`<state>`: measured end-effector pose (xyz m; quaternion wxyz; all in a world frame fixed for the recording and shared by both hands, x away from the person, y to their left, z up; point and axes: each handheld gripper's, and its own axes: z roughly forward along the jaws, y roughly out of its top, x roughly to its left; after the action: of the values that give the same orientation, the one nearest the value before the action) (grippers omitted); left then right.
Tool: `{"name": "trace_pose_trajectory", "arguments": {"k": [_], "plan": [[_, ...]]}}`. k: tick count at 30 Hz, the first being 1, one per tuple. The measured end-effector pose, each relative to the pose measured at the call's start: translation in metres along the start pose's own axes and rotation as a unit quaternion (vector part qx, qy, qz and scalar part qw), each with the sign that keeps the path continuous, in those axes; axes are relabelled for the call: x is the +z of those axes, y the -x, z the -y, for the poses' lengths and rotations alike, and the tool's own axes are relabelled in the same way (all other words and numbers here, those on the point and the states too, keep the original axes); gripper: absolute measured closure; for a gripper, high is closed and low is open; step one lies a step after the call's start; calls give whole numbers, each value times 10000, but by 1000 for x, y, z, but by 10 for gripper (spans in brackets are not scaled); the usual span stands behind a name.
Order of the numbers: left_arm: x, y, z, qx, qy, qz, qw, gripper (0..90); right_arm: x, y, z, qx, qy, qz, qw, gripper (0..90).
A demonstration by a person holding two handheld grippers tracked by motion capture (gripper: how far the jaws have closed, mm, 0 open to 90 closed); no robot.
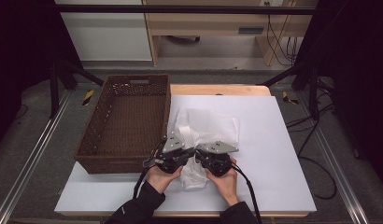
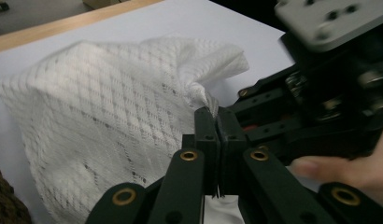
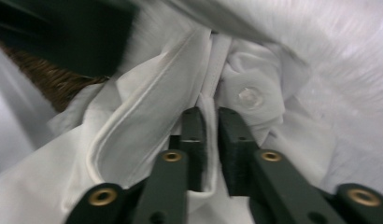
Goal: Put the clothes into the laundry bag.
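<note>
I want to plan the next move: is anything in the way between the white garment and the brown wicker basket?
Nothing visible is. The white knitted garment lies beside the brown wicker basket, both grippers on its near edge; only the basket's own right wall must be cleared.

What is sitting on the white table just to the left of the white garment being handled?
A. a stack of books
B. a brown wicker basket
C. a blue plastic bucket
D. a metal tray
B: the high view shows a brown wicker basket, woven and rectangular, beside the white garment on the table.
</note>
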<state>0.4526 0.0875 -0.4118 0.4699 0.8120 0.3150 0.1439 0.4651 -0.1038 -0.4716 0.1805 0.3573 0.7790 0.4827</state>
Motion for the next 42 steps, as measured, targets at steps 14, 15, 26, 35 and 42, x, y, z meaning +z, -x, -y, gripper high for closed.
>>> {"name": "trace_pose_trajectory", "arguments": {"k": [14,15,26,35,42], "plan": [[10,-7,6,-1,-70,-200,9998,887,-38,19,-5,355,447,-236,9981,566],[10,-8,6,-3,-80,-215,9997,887,-43,17,-8,302,562,-291,9975,542],[11,-10,7,-44,-4,-182,9998,888,-28,26,-6,181,93,130,9997,582],[11,-6,5,19,47,-95,9999,887,10,40,2,749,-111,-373,9964,718],[-1,-1,-9,10,310,4,9995,887,-32,15,-7,18,218,-361,9991,787]]}}
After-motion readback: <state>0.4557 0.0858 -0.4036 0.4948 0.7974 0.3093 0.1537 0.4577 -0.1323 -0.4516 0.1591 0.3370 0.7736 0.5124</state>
